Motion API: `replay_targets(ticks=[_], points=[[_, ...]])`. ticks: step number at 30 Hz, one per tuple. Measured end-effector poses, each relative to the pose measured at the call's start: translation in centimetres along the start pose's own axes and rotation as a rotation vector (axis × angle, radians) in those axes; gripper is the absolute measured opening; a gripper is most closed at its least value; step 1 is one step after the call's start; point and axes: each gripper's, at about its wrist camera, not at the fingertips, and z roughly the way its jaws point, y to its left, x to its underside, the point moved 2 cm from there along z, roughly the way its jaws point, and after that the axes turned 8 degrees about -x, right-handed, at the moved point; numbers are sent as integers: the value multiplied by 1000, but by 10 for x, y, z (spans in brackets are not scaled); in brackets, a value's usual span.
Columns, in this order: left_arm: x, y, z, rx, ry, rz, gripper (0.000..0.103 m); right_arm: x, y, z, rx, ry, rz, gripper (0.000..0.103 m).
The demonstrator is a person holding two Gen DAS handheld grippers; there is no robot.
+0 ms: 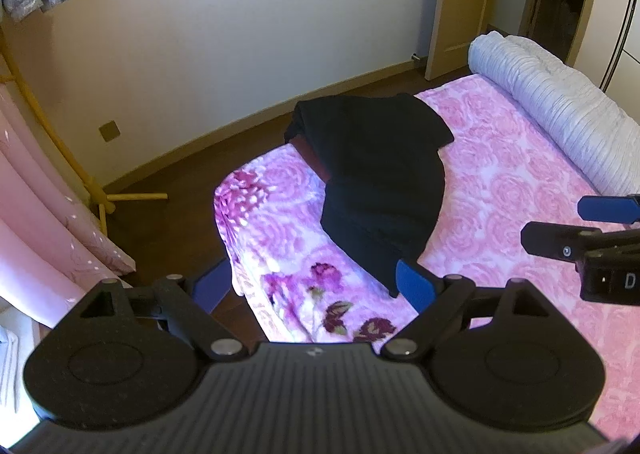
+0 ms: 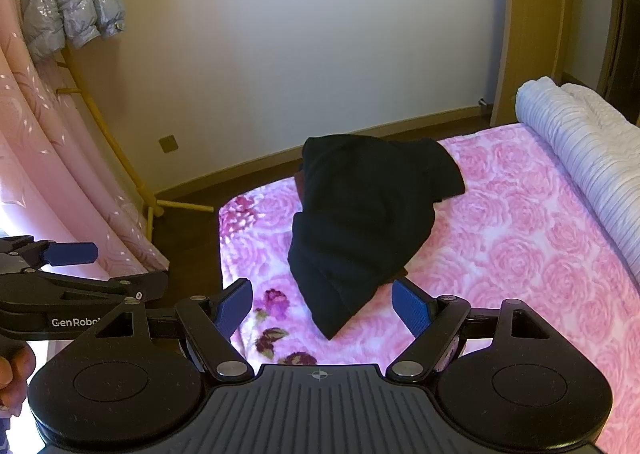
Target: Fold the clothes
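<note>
Lying in a loose heap on the pink flowery bed point(image 2: 520, 254), near the corner closest to the wall: the black clothes point(image 2: 360, 222). Looking soft and floppy, a bit thick, probably light and not slippery. Bending and sagging when lifted, most likely. No buttons or prints showing, and too dark to tell which part is a sleeve or a hem.

Hovering above the near end of the heap: the left claw point(image 1: 316, 282), with its blue pads wide apart and nothing between them. Hovering close by too: the right claw point(image 2: 324, 308), also spread wide and holding nothing, with the pointed near tip of the cloth just in front of it.

Best taking hold at an edge or a corner, probably that pointed near tip and another corner farther along, then pulling the cloth flat before folding.

Reading "GenRobo" in white on the side of the left claw in the right wrist view, with the end cut off. Showing a white "D" on the right claw in the left wrist view.
</note>
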Motion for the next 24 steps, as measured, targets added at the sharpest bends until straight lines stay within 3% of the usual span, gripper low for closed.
replay_targets(ticks=[24], points=[[4,-3,0,37,24,-2,87,8,-8,-1,6,0,5,80]])
